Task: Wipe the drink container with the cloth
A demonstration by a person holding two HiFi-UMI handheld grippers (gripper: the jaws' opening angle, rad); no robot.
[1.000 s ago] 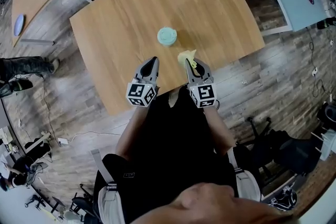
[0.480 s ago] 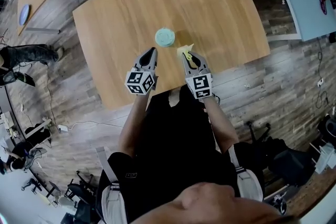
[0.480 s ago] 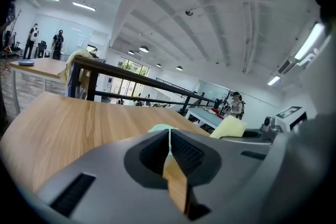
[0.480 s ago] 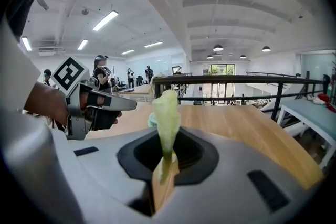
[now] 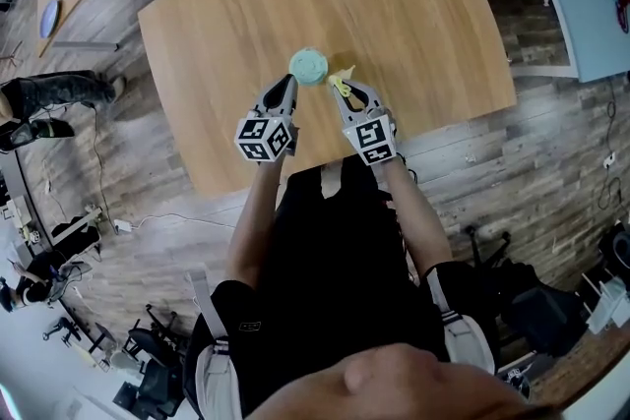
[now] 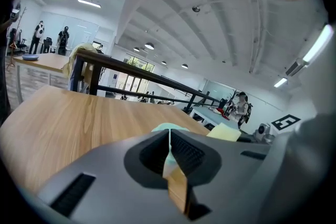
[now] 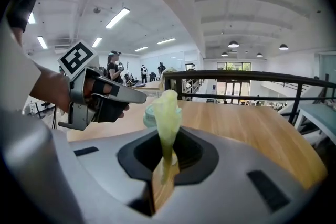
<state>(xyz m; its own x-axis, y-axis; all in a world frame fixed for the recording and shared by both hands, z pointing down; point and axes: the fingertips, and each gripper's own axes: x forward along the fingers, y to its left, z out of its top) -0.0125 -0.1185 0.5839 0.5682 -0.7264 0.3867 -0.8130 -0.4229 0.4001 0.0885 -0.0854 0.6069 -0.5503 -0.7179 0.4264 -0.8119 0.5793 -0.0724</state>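
Now the right claw (image 5: 346,92) pinches the yellow cloth (image 5: 343,78) tight, so it sticks up, ready to rub, I think. The left claw (image 5: 283,90) is closed on nothing. Just above both, mid-frame, the green drink container (image 5: 308,65) stands on the tabletop (image 5: 413,5).

drink container (image 5: 308,66): mint green, plain
cloth (image 7: 168,110): pale yellow-green, plain
left claw (image 5: 286,82): grey; cube with black-and-white square markers
right claw (image 5: 341,89): grey; cube with black-and-white square markers
surface (image 5: 404,5): light wood, fine grain
floor (image 5: 551,143): grey-brown planks
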